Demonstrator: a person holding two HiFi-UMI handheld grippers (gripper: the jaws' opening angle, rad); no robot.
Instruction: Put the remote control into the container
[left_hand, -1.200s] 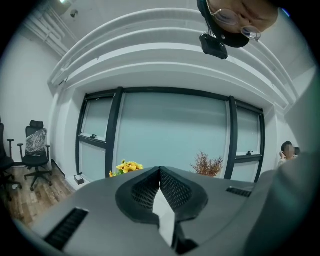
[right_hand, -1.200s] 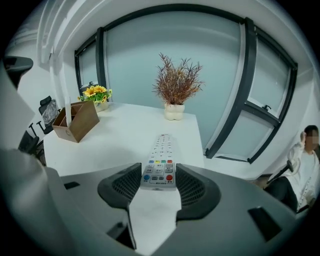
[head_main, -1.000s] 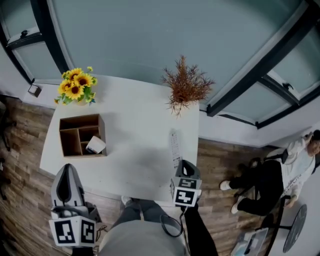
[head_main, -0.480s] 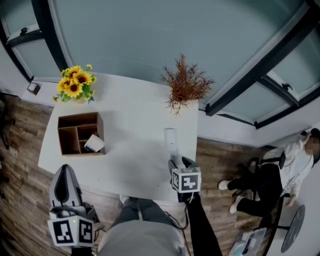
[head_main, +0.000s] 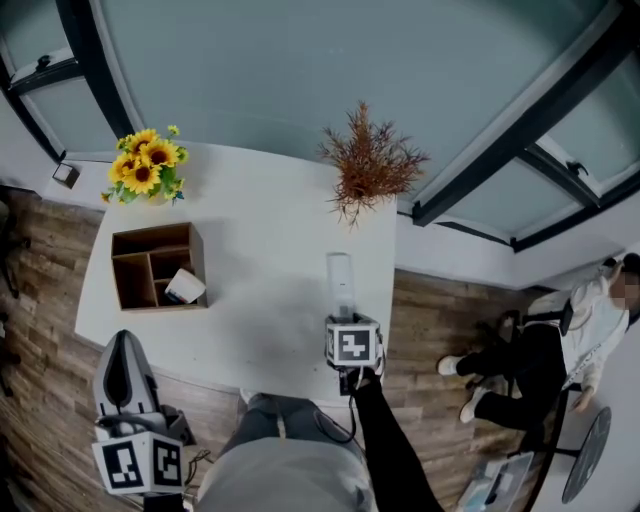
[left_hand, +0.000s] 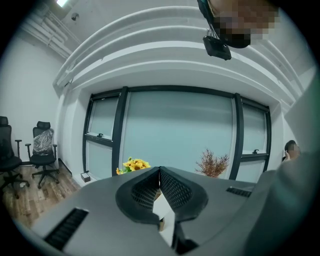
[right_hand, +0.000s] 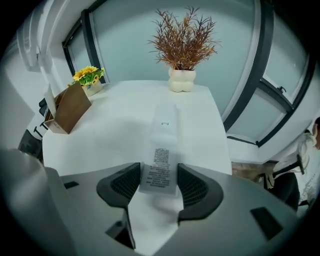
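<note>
Straddling the near end of the remote control (right_hand: 162, 145), the right gripper (right_hand: 160, 182) stands with its jaws spread. They have just been opening, and each pad sits just beside one long edge of the remote; no squeeze on it shows. The remote lies flat on the white table (head_main: 250, 230), label side up, well to the right of the wooden container (head_main: 158, 268) and outside it, with open tabletop between the two.

The container is a low, open-topped wooden box split by dividers into compartments. A small white object (head_main: 186, 287) lies tilted in the compartment at the corner nearest the person, on the side that faces the remote. The other compartments show only their wooden floor.

Just beyond the container, at the table's far left corner, a bunch of sunflowers (head_main: 142, 167) stands in a pale pot (right_hand: 92, 89). Farther right of the container, at the table's far right corner and beyond the remote, a dried brown plant (head_main: 370, 165) stands in a white vase (right_hand: 181, 80).

The left gripper (head_main: 122, 345) is held on the person's side of the container, off the table's near edge and above the wood floor (head_main: 40, 300). Its jaws are clenched together with nothing between them, and its own view looks nearly level toward the window wall (left_hand: 175, 130).
</note>
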